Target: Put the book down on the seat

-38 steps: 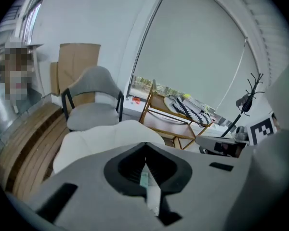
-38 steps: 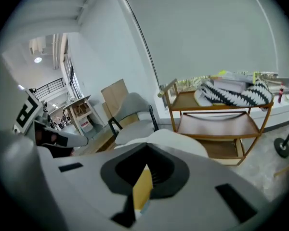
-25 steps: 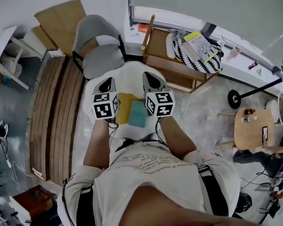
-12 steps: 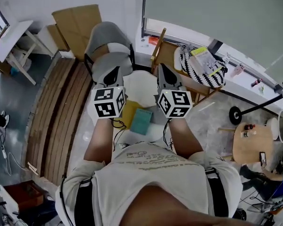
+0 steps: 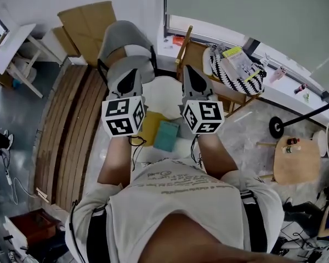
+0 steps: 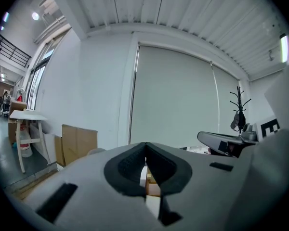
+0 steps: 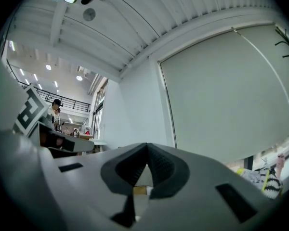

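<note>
A yellow book [image 5: 151,126] and a teal book [image 5: 166,135] lie flat, side by side, on the white round seat [image 5: 163,92] in front of me. Both grippers are held above the seat, apart from the books. My left gripper [image 5: 131,80] is over the seat's left side, my right gripper [image 5: 188,74] over its right. In the left gripper view the left gripper [image 6: 145,150] has its jaws together with nothing between them. The right gripper [image 7: 147,150] looks the same in the right gripper view. Both point level into the room, at a wall and a window blind.
A grey chair [image 5: 122,44] stands just behind the seat. At the back right is a wooden chair [image 5: 193,56] with a striped cushion [image 5: 236,70] and papers. Wooden slats [image 5: 66,125] lie on the left floor, and a small round wooden table [image 5: 296,160] stands at the right.
Both grippers have risen from just over the books and now stand higher and closer to the head camera. The books have stayed on the seat.
</note>
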### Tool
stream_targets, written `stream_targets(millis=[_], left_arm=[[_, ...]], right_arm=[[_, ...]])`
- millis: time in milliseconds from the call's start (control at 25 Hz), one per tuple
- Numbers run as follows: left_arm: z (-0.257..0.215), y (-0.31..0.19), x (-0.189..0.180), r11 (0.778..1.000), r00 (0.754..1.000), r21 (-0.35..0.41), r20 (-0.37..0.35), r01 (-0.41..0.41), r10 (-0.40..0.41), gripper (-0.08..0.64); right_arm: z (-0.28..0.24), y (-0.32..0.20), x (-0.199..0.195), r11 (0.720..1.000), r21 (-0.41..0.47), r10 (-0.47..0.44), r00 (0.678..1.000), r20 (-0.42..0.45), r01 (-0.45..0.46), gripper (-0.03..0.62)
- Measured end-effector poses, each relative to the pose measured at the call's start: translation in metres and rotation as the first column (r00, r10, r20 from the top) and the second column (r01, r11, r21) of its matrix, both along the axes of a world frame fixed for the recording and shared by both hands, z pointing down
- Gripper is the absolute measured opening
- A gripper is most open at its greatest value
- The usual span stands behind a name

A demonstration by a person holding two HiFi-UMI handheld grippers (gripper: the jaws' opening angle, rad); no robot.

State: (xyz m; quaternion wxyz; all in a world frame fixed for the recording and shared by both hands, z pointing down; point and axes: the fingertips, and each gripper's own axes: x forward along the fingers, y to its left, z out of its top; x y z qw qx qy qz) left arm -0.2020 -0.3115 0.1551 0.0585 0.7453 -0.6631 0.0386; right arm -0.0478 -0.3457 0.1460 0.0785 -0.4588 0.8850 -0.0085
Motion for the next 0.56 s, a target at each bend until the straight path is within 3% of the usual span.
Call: stream_targets(millis=[560], left_arm=[[-0.007,0.0037,-0.0047,1.0,1.0,0.02,0.011,0.007,-0.007,0.021]], right_arm=[[-0.0069,0.0013,-0.0082,0.999,0.013,-0.03,0.999,0.011,0.03,0.028]])
